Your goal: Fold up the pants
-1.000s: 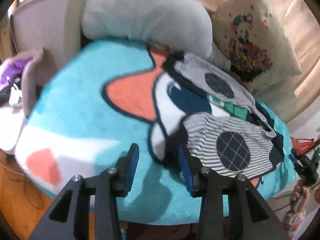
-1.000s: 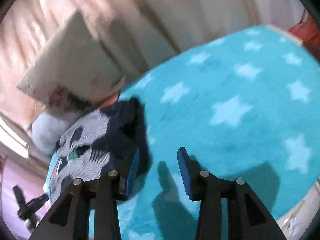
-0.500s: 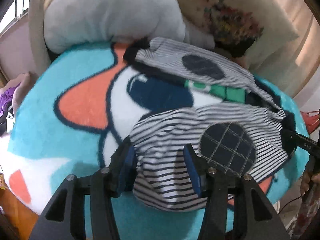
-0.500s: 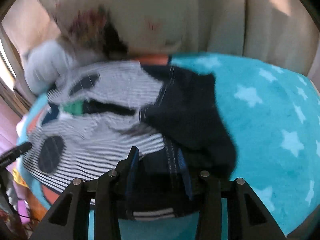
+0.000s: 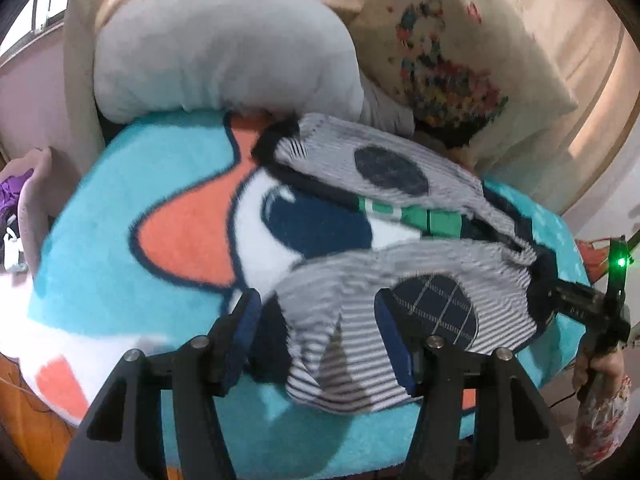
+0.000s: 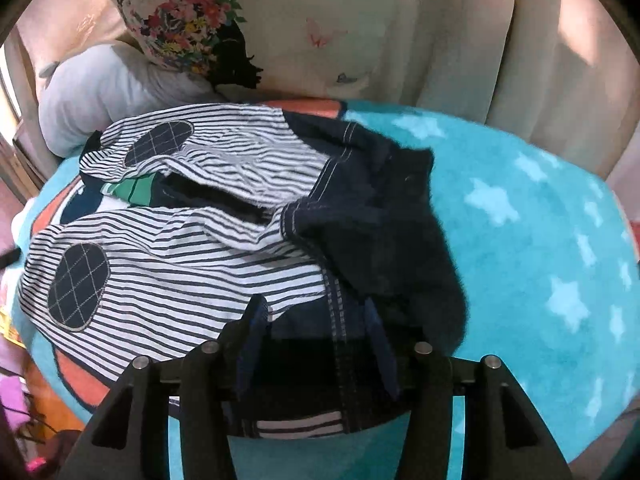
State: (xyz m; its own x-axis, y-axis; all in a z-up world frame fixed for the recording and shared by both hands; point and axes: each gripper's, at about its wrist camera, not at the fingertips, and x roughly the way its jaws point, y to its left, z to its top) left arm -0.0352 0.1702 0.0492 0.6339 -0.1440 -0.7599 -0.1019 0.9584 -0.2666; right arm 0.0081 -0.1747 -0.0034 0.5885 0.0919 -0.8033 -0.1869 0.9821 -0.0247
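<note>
Small pants with striped legs [image 5: 400, 276], dark round knee patches and a navy waist part [image 6: 380, 232] lie spread on a turquoise blanket [image 5: 120, 208]. My left gripper [image 5: 318, 330] is at the near leg's hem, jaws opening. The bunched striped cloth lies between its fingers, with a gap at the left pad. My right gripper [image 6: 316, 320] is over the near edge of the navy waist, jaws opening, with the stitched dark cloth between its fingers. In the left wrist view the right gripper [image 5: 580, 308] shows at the far right with a green light, held in a hand [image 5: 600, 368].
A grey pillow [image 5: 224, 52] and a floral cushion [image 6: 248, 20] lean at the head of the bed, with a pale curtain [image 6: 500, 60] behind. The blanket's starred half [image 6: 540, 220] lies right of the waist. The bed edge and a wooden floor [image 5: 16, 420] run along the near side.
The left gripper moved from bare blanket onto the near leg's hem and its jaws widened. The right gripper swung from the starred blanket over to the navy waist and also widened.
</note>
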